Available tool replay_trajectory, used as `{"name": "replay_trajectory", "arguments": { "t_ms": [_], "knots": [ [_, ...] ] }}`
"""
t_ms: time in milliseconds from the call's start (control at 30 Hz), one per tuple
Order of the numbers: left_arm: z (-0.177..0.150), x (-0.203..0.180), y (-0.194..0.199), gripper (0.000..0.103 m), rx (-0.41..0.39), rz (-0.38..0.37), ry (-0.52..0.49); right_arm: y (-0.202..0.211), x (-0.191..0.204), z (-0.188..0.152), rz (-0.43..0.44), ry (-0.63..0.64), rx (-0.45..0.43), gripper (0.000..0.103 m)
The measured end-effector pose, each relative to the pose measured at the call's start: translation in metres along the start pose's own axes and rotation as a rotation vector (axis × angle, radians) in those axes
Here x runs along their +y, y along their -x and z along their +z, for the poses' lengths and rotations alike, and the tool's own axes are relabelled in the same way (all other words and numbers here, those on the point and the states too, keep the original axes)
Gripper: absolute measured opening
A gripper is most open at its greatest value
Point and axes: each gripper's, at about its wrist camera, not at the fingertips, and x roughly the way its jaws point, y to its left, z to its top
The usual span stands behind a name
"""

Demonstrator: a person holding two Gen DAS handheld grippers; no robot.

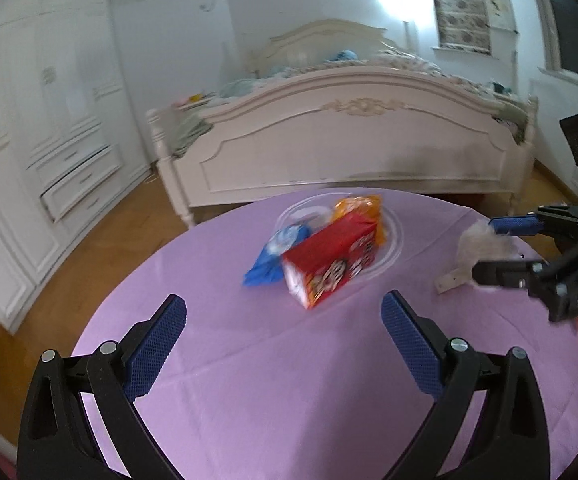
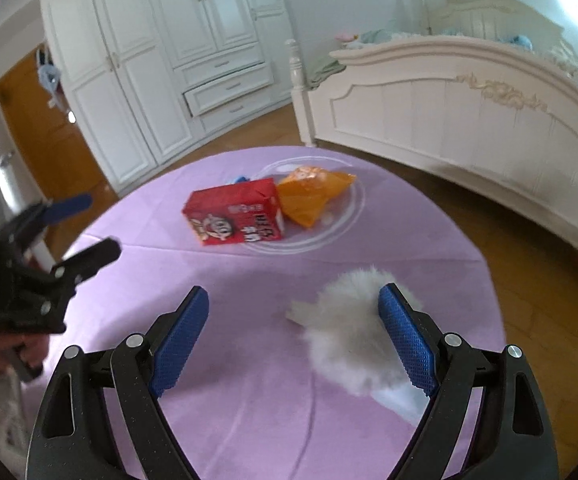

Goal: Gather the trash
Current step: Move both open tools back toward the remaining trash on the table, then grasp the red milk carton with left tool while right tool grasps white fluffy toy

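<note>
A: What's on the round table (image 1: 249,380)?

B: It wears a smooth lilac cloth with faint fold lines. Toward the far side sits a clear round plate (image 2: 353,208), glassy and shallow. A red carton (image 2: 235,216) lies on its side at the plate's near-left rim, partly on the plate and partly on the cloth. It is a cardboard box, rectangular, printed with a cartoon face and white lettering.

A: Which way does the carton run?

B: In the right wrist view its long axis runs left to right across the table. In the left wrist view it lies slanted, one small end toward the near side.

A: And the rest of the trash?

B: An orange wrapper (image 2: 313,194), crinkled and glossy, lies on the plate touching the carton's right end. A blue wrapper (image 1: 275,258), also crumpled film, sits at the carton's left in the left wrist view. Near the right edge lies a white fluffy tuft (image 2: 349,332), soft and roundish, with a flat pale strip sticking out.

A: The grippers?

B: The left gripper (image 1: 283,334) stands wide with nothing between its blue textured pads, hovering at the table's near side. The right gripper (image 2: 293,336) is spread too, over the tuft; its right pad overlaps the fluff, but I cannot tell if it touches.
</note>
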Motion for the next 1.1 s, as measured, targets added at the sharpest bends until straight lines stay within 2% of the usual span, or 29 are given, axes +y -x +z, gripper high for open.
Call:
{"name": "replay_trajectory", "arguments": {
  "t_ms": [167, 300, 433, 467, 533, 633, 700, 767, 833, 900, 1100],
  "knots": [
    [0.018, -0.012, -0.031, 0.097, 0.016, -0.005, -0.108, -0.002, -0.011, 0.0, -0.037, -0.013, -0.017, 0.086],
    [0.028, -0.017, -0.057, 0.097, 0.053, -0.028, -0.161, -0.01, -0.028, 0.0, -0.055, -0.041, 0.009, 0.086],
    [0.028, -0.025, -0.078, 0.097, 0.11, -0.036, -0.225, -0.016, -0.04, -0.001, -0.015, -0.089, 0.041, 0.084],
    [0.029, -0.026, -0.082, 0.096, 0.12, -0.042, -0.235, -0.017, -0.041, -0.001, -0.013, -0.091, 0.05, 0.08],
    [0.029, -0.029, -0.085, 0.091, 0.132, -0.064, -0.245, -0.023, -0.042, -0.001, -0.001, -0.097, 0.081, 0.072],
    [0.028, -0.033, -0.089, 0.075, 0.157, -0.091, -0.26, -0.028, -0.041, -0.001, 0.003, -0.09, 0.105, 0.063],
    [0.026, -0.036, -0.091, 0.058, 0.173, -0.124, -0.256, -0.03, -0.037, -0.002, 0.006, -0.074, 0.112, 0.057],
    [0.024, -0.037, -0.09, 0.056, 0.175, -0.122, -0.249, -0.031, -0.035, -0.003, 0.01, -0.068, 0.117, 0.054],
    [0.022, -0.036, -0.088, 0.047, 0.172, -0.119, -0.24, -0.03, -0.034, -0.003, 0.014, -0.071, 0.117, 0.052],
    [0.021, -0.031, -0.082, 0.032, 0.168, -0.133, -0.198, -0.029, -0.034, -0.004, 0.019, -0.077, 0.114, 0.048],
    [0.007, -0.027, -0.065, 0.032, 0.155, -0.155, -0.117, -0.021, -0.03, -0.01, 0.024, -0.09, 0.099, 0.046]
  ]
}}
